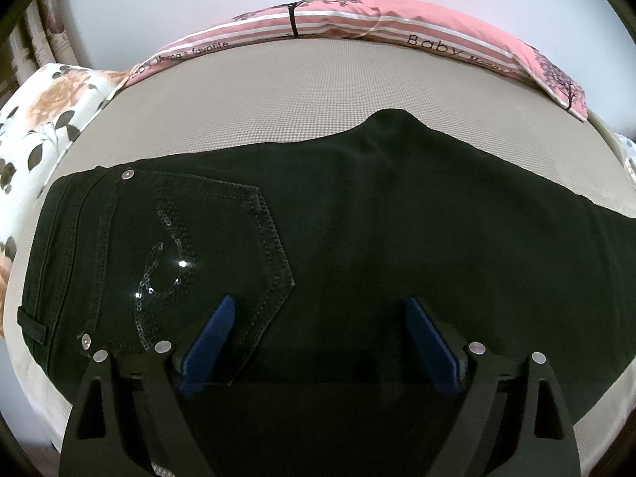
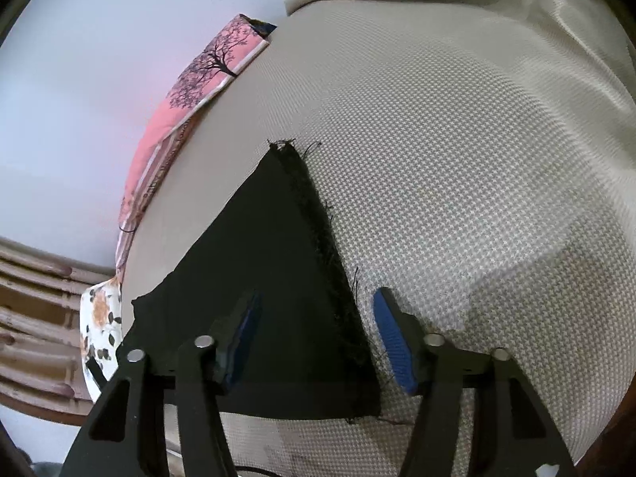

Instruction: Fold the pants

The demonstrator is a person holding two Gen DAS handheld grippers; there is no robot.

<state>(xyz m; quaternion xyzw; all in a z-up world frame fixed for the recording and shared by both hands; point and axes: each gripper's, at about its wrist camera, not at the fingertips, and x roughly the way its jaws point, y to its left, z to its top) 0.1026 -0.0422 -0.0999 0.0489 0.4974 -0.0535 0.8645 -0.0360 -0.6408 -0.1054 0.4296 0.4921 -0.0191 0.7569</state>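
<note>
Black pants (image 1: 357,214) lie flat across a beige woven bed surface (image 1: 258,95), folded lengthwise, waistband at the left and a sequined back pocket (image 1: 198,246) facing up. My left gripper (image 1: 318,310) is open and hovers over the seat area, just right of the pocket. In the right wrist view the frayed leg hem (image 2: 318,238) of the pants (image 2: 258,258) lies on the bed. My right gripper (image 2: 316,302) is open, its jaws straddling the hem edge, left finger (image 2: 242,330) over the fabric, right finger (image 2: 391,342) over the bed.
A pink striped pillow (image 1: 397,24) lies along the far edge of the bed and shows in the right wrist view (image 2: 171,127). A floral pillow (image 1: 43,119) sits at the left. A beige cloth (image 2: 516,8) is bunched at the far right. A wooden headboard (image 2: 35,298) stands at the left.
</note>
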